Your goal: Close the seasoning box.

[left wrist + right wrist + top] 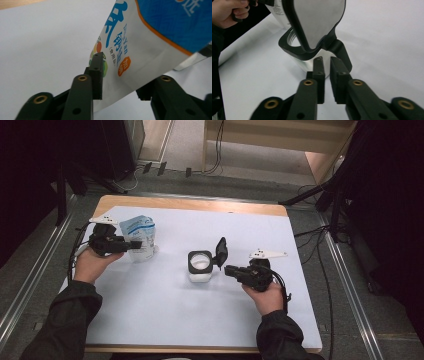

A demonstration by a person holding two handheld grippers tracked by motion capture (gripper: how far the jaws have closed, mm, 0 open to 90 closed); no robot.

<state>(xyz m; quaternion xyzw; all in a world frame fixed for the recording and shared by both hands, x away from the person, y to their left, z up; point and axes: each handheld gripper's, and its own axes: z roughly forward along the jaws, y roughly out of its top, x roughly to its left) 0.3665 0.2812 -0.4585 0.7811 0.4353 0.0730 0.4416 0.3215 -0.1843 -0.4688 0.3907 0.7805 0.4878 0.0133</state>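
White sheet (165,320) covering a wooden table (200,204). Grey floor (345,285) around it, with metal rails (30,280) along both sides. Black cables (218,150) trailing across the floor beyond the far edge, below a pale wooden shelf (280,140). Dark stands (320,195) at right.

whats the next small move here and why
Probably close the left gripper onto the salt pouch so it can be lifted toward the white container. The pouch sits between the left jaws, which look slack on it. The container's black lid already stands flipped open, and the right gripper sits nearly shut just behind its hinge, holding nothing.
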